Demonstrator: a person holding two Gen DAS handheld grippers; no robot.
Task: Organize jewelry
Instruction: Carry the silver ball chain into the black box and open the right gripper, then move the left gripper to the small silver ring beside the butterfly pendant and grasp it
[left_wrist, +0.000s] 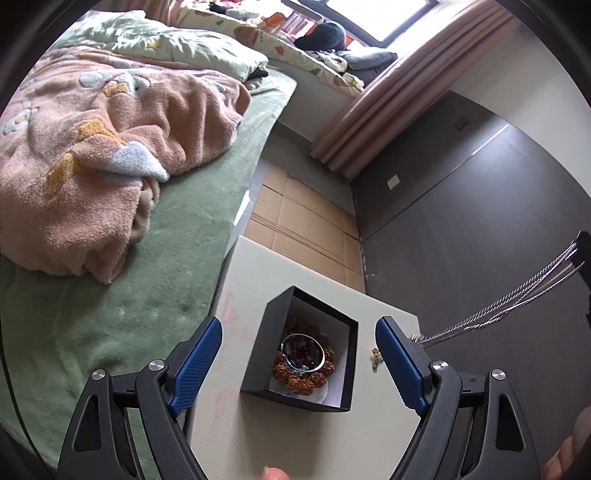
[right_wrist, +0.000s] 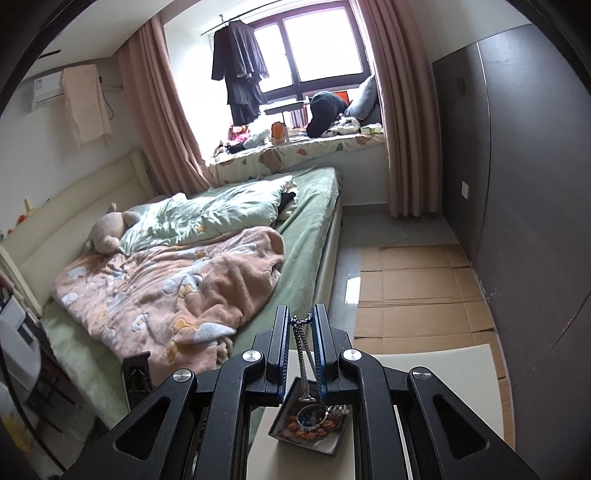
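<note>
Blue-padded fingers of the left gripper (left_wrist: 299, 332) stand wide apart with nothing between them, hovering over a pale table (left_wrist: 236, 266); between and below them sits a black box (left_wrist: 273, 325), open at the top; inside lie a brown bead bracelet (left_wrist: 284, 369) and a silver bangle (left_wrist: 321, 360); a few small trinkets (left_wrist: 375, 357) rest on the table just right of the box; silver chains (left_wrist: 517, 295) stretch from near the right finger up to the frame's right edge, where dark gripper parts show. Seen from the right wrist, the right gripper (right_wrist: 300, 323) is clenched on a silver chain (right_wrist: 301, 339), which hangs down between its fingers above the box (right_wrist: 284, 417); a bed (right_wrist: 314, 221) with a pink blanket (right_wrist: 166, 280) lies beside the table; flattened cardboard (right_wrist: 413, 280) covers the floor beyond.
</note>
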